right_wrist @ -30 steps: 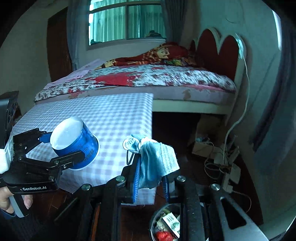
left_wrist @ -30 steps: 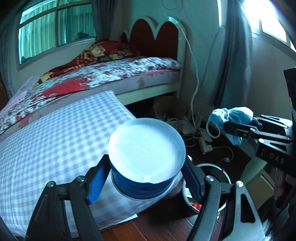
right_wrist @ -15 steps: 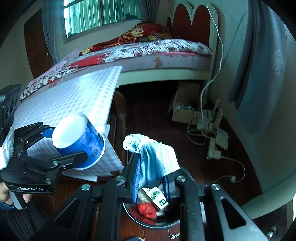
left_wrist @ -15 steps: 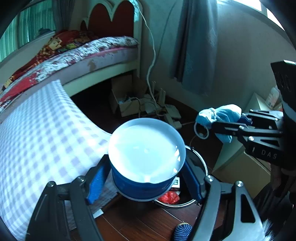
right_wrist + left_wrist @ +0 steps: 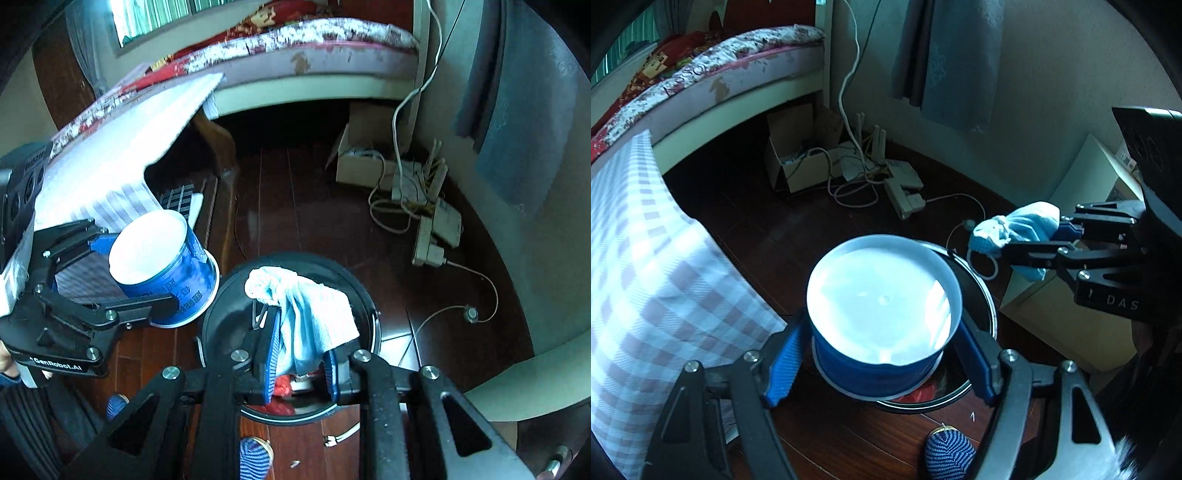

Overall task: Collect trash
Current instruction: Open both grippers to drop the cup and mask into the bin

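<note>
My left gripper (image 5: 882, 354) is shut on a blue paper cup (image 5: 879, 350) with a white bottom turned toward the camera. It hangs over the round black trash bin (image 5: 982, 295) on the dark wooden floor. In the right wrist view the same cup (image 5: 162, 266) sits just left of the bin (image 5: 221, 321). My right gripper (image 5: 301, 363) is shut on a crumpled light blue face mask (image 5: 310, 310), right above the bin's opening. From the left wrist view the mask (image 5: 1015, 229) and right gripper (image 5: 1039, 240) appear at the right. Red and white litter lies inside the bin.
A table with a checked cloth (image 5: 646, 288) stands at the left. A bed (image 5: 314, 48) lies behind. A cardboard box (image 5: 798, 162), power strips and cables (image 5: 424, 206) crowd the floor by the wall. A pale cabinet (image 5: 1071, 206) is at the right. A blue striped slipper (image 5: 255, 458) is near.
Both grippers have come down and forward from beside the checked table to over the bin, tilting downward. The cup and the mask stay gripped.
</note>
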